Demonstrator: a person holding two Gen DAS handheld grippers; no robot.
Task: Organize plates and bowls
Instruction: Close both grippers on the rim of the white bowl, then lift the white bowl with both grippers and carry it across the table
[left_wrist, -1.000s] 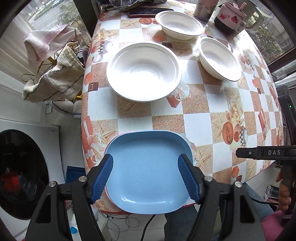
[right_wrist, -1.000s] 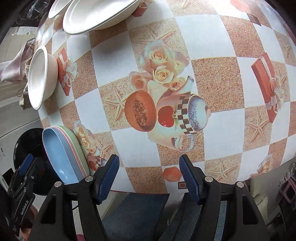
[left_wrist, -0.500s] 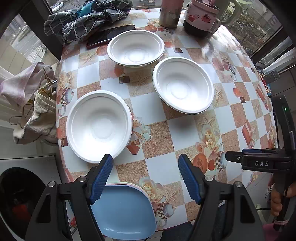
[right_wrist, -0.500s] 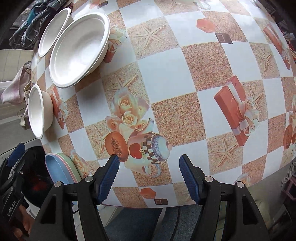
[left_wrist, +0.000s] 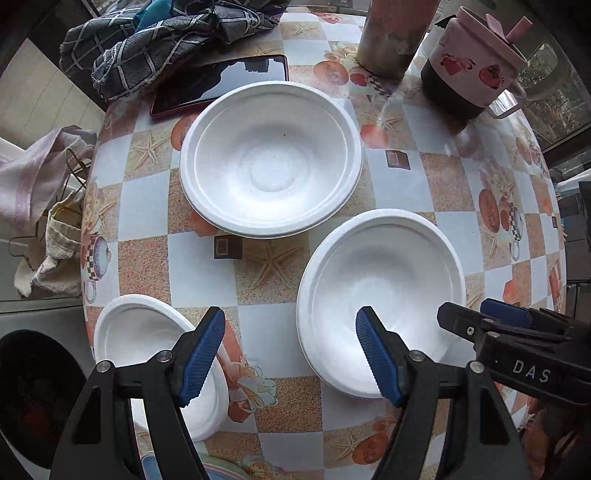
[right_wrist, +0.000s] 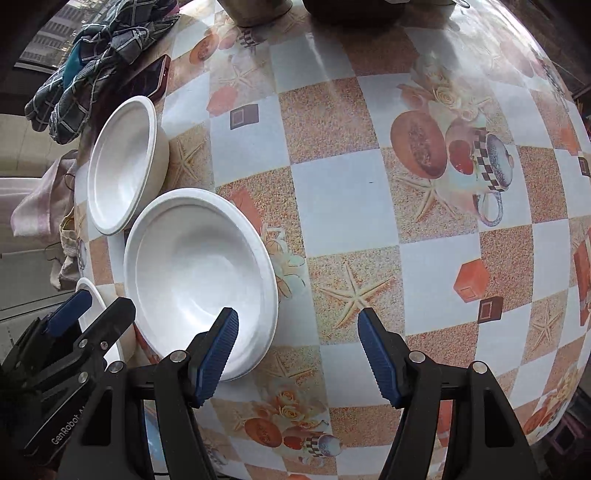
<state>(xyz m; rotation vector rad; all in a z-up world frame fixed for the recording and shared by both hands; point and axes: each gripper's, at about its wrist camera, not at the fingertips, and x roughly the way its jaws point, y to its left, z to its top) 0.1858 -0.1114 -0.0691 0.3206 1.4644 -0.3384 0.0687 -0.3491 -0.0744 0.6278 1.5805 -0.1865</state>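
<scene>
Three white bowls stand on the patterned tablecloth (left_wrist: 273, 332). The far bowl (left_wrist: 271, 158) is in the middle, a second bowl (left_wrist: 380, 291) is nearer on the right, and a third bowl (left_wrist: 140, 336) is at the near left edge. My left gripper (left_wrist: 291, 354) hangs open above the cloth between the two near bowls, holding nothing. My right gripper (right_wrist: 299, 354) is open and empty, its left finger over the near rim of the second bowl (right_wrist: 192, 266). A sliver of the blue plate (right_wrist: 151, 432) shows below. Each gripper appears in the other's view, the right gripper (left_wrist: 476, 317) and the left gripper (right_wrist: 96, 314).
A dark phone (left_wrist: 221, 85) and a checked cloth (left_wrist: 166, 40) lie at the far left of the table. A pink cylinder (left_wrist: 395, 33) and a pink lidded mug (left_wrist: 476, 66) stand at the far right. Towels (left_wrist: 48, 184) hang beside the table's left edge.
Both grippers have moved away from the blue plate at the table's near edge toward the bowls. The plate has slipped almost out of view. Neither gripper has opened or shut.
</scene>
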